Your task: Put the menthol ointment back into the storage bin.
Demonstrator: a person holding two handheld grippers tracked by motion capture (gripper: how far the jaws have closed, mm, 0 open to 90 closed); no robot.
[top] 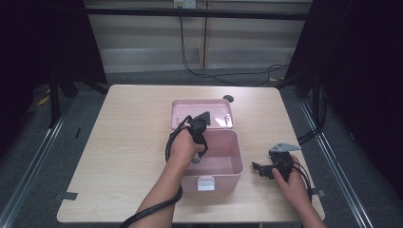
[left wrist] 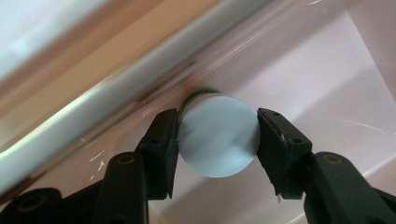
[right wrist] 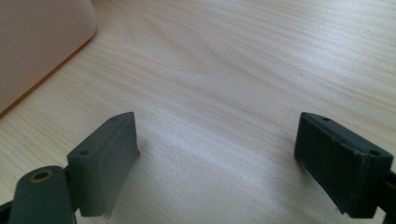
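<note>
Nearest the lens in the left gripper view, a round white container (left wrist: 218,136) with a green edge sits clamped between my left gripper (left wrist: 217,135)'s two black jaws, one pad pressed to each side of it. I read this as a firm grip. Behind it runs the inner wall of the pink box (left wrist: 322,70). From the high view, I see the left gripper (top: 196,159) reaching down inside the open pink box (top: 236,156) at its left side, with the lid (top: 177,108) lying back behind it on the wooden table (top: 128,133). My right gripper (top: 262,169) rests on the table to the right of the box, apart from it. Its jaws stand wide open over bare wood, nothing between them.
</note>
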